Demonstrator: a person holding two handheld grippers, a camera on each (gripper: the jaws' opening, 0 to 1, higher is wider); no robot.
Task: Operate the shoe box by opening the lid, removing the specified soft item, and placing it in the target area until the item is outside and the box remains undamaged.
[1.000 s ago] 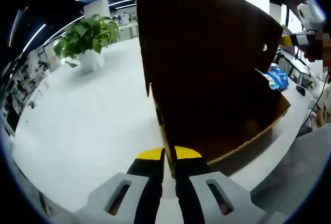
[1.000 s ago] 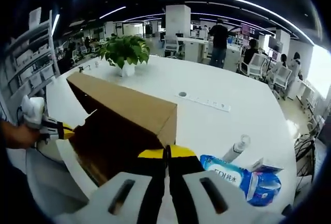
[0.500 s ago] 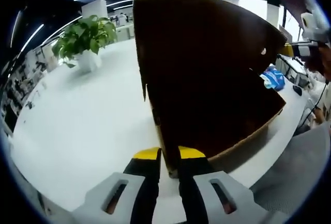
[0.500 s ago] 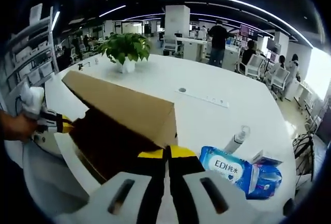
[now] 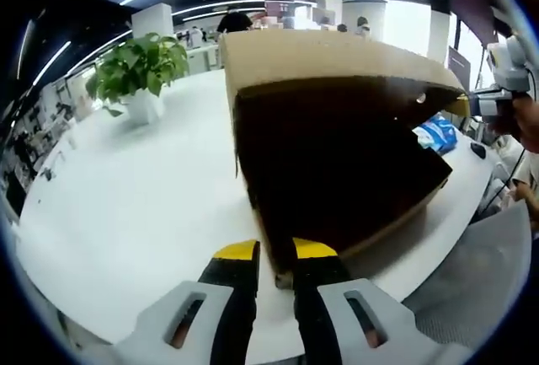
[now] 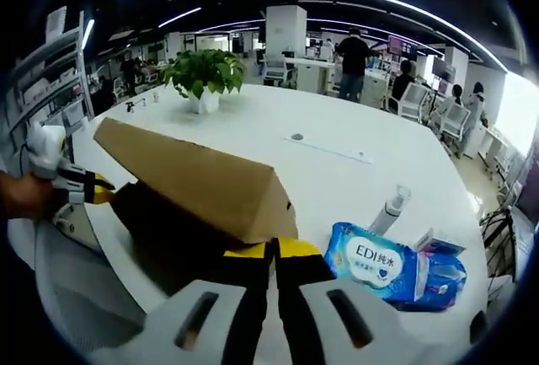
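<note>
The left gripper (image 5: 275,257) is clamping the near corner of the shoe box (image 5: 337,188) on the white table (image 5: 135,196). The right gripper (image 6: 271,254) is pinching the box's other end, jaws pressed together on cardboard. The lid (image 6: 194,184) is tilting up over the dark inside. A blue wipes pack (image 6: 383,265) is lying right of the box, a spray bottle (image 6: 389,208) just beyond. A potted plant (image 6: 202,78) is standing far off.
</note>
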